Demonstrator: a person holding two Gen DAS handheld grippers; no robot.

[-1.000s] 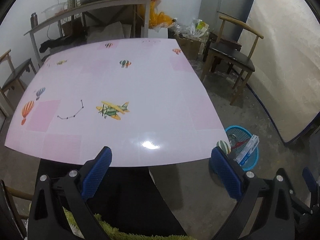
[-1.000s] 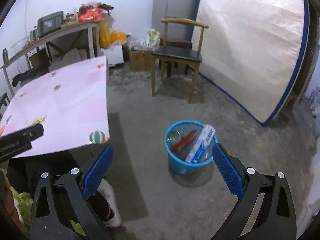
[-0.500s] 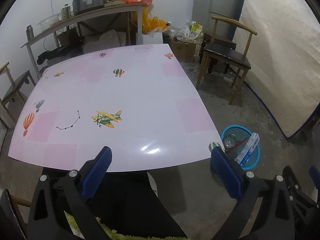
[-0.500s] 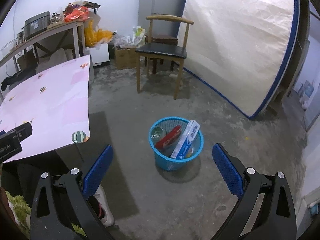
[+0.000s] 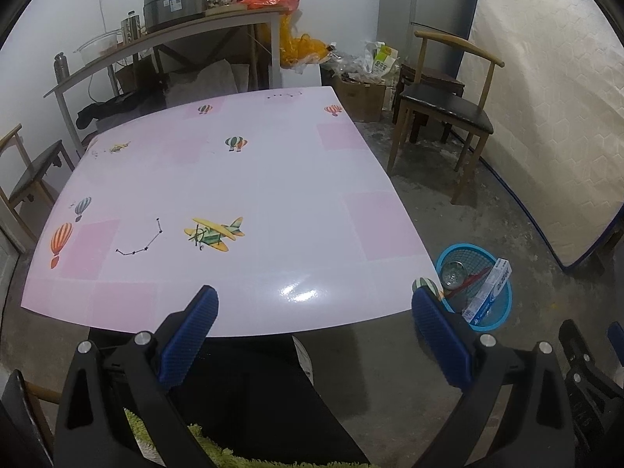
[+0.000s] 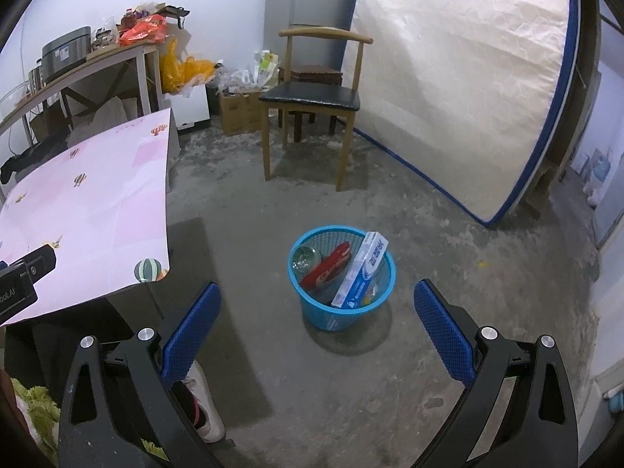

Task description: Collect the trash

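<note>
hanging over the near edge of the pink table (image 5: 249, 179), the left gripper (image 5: 314, 314) has its blue pads spread wide with nothing between them. the right gripper (image 6: 318, 314) is likewise spread and empty, held above the bare concrete floor (image 6: 448, 234) and looking down toward the blue mesh bin (image 6: 347, 312). the bin stands on the floor just off the table's near right corner, apart from the table leg area and well short of the wooden chair (image 6: 312, 93) behind it. inside the bin, a long white-and-blue box (image 6: 360, 273) leans against the right side of the rim, its long axis running from low near the viewer up and away, the top end poking above the rim. a red packet (image 6: 327, 265) lies slanted beside it on a similar diagonal, and a clear glass jar (image 6: 306, 259) sits at the left. a mattress (image 6: 468, 78) leans against the right wall. a cluttered side table (image 5: 175, 35) stands at the back. a white shoe (image 6: 204, 417) shows by the right gripper's left finger.
</note>
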